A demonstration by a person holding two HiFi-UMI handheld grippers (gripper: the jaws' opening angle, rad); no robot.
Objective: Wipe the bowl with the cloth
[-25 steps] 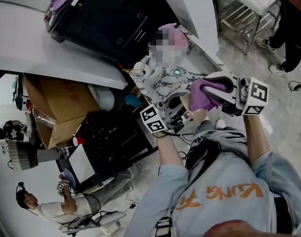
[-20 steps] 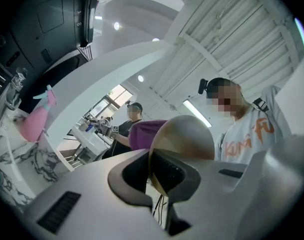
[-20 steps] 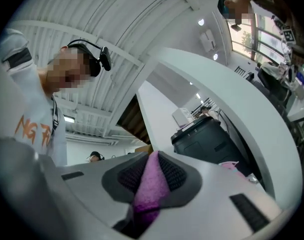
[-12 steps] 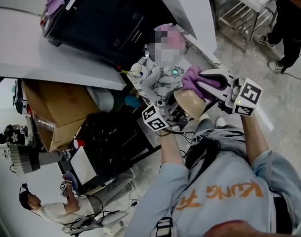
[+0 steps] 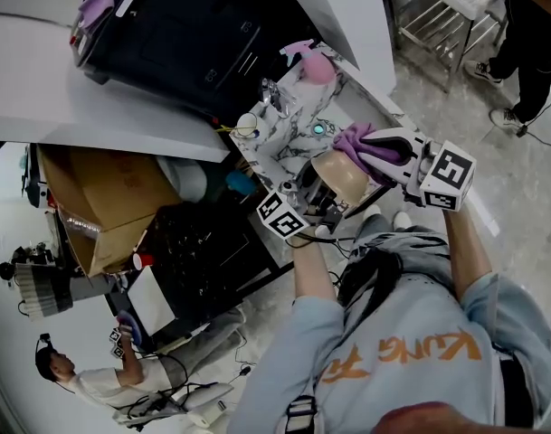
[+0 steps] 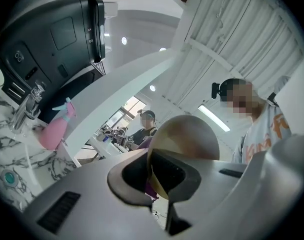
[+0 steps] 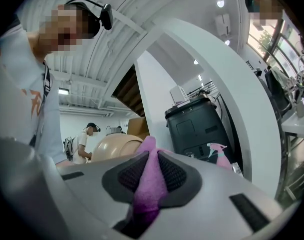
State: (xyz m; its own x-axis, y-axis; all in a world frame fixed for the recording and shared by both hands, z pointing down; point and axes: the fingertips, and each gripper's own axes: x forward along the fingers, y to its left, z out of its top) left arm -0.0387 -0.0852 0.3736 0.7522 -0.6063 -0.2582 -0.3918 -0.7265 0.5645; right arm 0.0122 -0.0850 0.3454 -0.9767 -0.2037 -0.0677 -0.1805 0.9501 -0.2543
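A beige bowl (image 5: pixel 340 177) is held up in the air, tilted, with my left gripper (image 5: pixel 318 202) shut on its rim. In the left gripper view the bowl (image 6: pixel 189 136) rises between the closed jaws, its rounded outside facing the camera. My right gripper (image 5: pixel 373 148) is shut on a purple cloth (image 5: pixel 352 139), which lies against the bowl's upper edge. In the right gripper view the cloth (image 7: pixel 151 176) is pinched between the dark pads, and the bowl (image 7: pixel 114 145) shows just beyond them on the left.
Behind the bowl is a marbled counter (image 5: pixel 284 143) with a faucet (image 5: pixel 271 93) and a pink spray bottle (image 5: pixel 311 63). A black machine (image 5: pixel 185 25) stands at the upper left. A cardboard box (image 5: pixel 94 197), a metal rack (image 5: pixel 447 7) and bystanders (image 5: pixel 76 378) surround me.
My right gripper has carried the cloth leftward across the bowl toward the counter. More of the bowl's beige side shows now. The left gripper has shifted a little.
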